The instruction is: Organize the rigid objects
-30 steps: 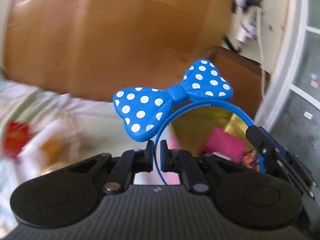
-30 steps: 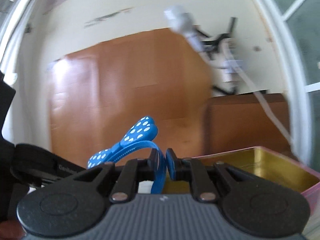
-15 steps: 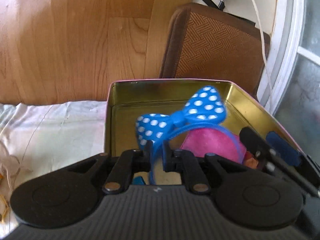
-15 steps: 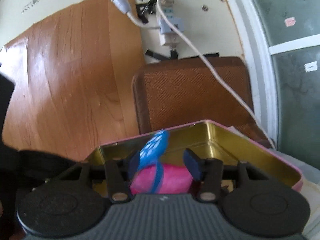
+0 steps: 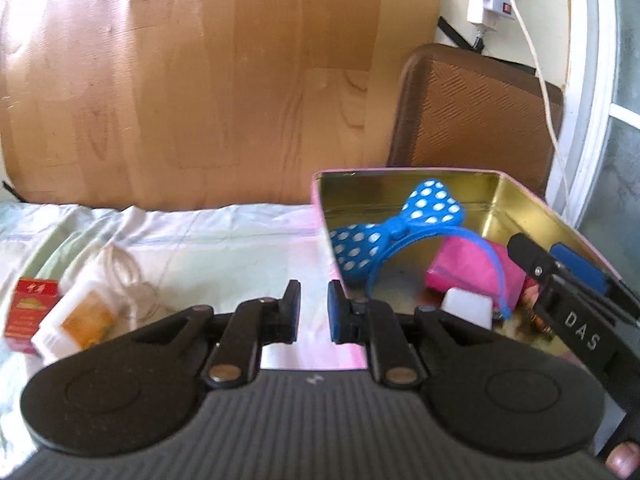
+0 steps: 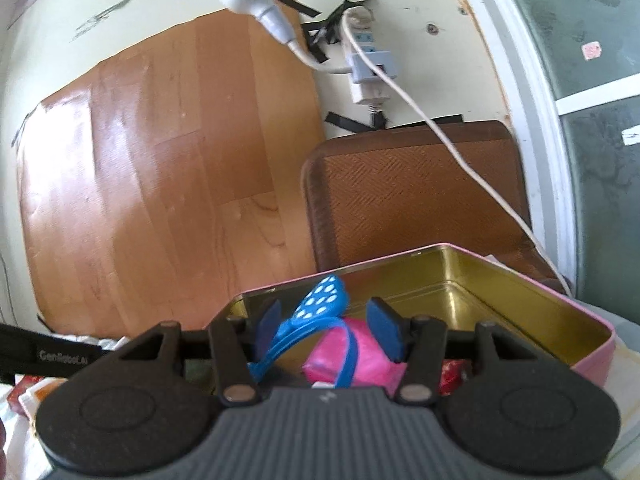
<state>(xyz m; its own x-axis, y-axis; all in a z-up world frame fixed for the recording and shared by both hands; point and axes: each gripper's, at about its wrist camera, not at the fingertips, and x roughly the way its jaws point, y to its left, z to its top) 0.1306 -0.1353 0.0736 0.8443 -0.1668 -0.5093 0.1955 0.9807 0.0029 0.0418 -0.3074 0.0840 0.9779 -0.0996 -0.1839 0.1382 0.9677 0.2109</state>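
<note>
A blue headband with a white-dotted bow [image 5: 400, 228] lies inside the pink tin box with a gold inside [image 5: 516, 196], over a pink packet [image 5: 476, 268]. My left gripper [image 5: 314, 312] is open and empty, just left of the box over the cloth. My right gripper [image 6: 328, 328] is open above the box, its fingers either side of the headband [image 6: 316, 320] without gripping it. The right gripper also shows in the left wrist view [image 5: 560, 272] at the box's right side.
A red carton [image 5: 28, 312] and a white packet [image 5: 76, 320] lie on the pale cloth at the left, with thin cord beside them. A brown chair back [image 5: 476, 116], a wooden panel [image 5: 200, 80] and a power strip with cables [image 6: 368, 68] stand behind the box.
Both grippers carried the headband over the box and let go. The left gripper opened and pulled back left; the right gripper opened wide. The headband now rests in the box.
</note>
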